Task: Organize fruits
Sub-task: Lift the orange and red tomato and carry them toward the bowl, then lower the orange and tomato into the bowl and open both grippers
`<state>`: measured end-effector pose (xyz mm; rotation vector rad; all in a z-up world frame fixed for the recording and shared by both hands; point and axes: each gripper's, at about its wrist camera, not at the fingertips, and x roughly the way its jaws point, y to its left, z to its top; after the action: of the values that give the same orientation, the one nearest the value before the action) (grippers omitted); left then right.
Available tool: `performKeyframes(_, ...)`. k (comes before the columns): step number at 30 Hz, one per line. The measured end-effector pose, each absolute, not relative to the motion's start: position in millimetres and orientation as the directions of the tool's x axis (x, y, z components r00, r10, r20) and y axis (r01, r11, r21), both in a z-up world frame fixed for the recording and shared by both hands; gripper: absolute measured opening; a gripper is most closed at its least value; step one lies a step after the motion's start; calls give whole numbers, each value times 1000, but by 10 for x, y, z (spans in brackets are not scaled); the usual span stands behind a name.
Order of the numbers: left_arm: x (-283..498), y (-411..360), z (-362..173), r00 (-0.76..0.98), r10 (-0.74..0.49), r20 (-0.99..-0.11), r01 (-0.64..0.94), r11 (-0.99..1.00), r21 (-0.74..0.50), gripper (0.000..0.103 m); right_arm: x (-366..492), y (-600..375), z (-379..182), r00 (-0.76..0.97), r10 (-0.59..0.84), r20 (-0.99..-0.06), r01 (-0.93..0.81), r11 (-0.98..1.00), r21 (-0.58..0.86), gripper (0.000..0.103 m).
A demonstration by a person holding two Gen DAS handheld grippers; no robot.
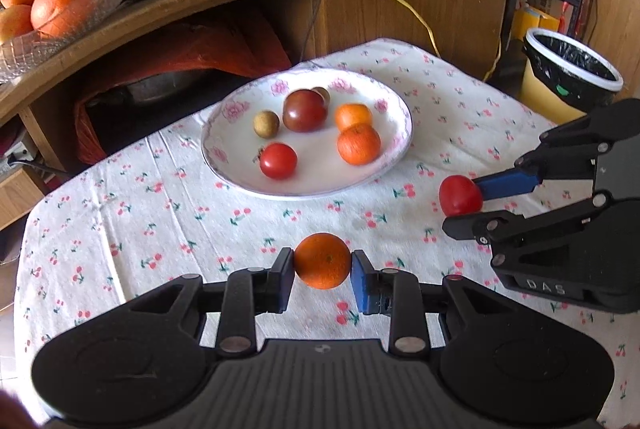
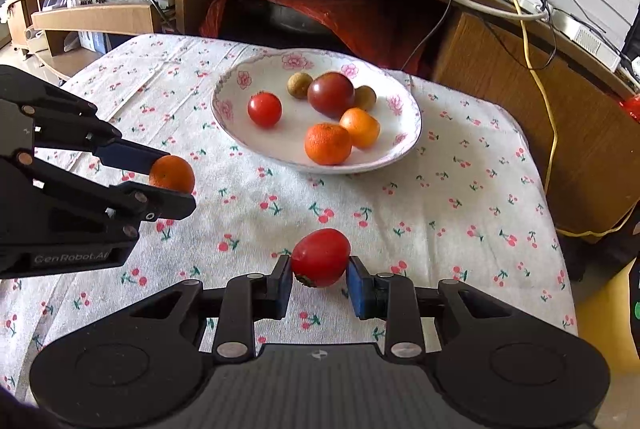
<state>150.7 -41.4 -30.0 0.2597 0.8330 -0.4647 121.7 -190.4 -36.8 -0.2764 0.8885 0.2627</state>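
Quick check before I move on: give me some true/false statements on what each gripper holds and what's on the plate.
1. The left gripper holds an orange. True.
2. The right gripper is empty. False: its jaws grip a red tomato.
3. The plate holds two oranges. True.
4. The plate sits on bare wood. False: it rests on a cherry-print cloth.
5. The bin holds fruit. False: only its black liner shows.

I saw both fisheye views evenly lit by soft daylight, with faint shadows on the tablecloth (image 1: 240, 229). Edges curved strongly and darkened at the corners. The plate (image 1: 392, 165) looked slightly blurred.
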Motion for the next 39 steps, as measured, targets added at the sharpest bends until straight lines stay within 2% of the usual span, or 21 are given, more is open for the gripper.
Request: performKeyframes(39,1934,-496,-131,655,-311,-688,461,887,38,39,1546,-1776,-132,691,130,-711,-327,934,-147,24)
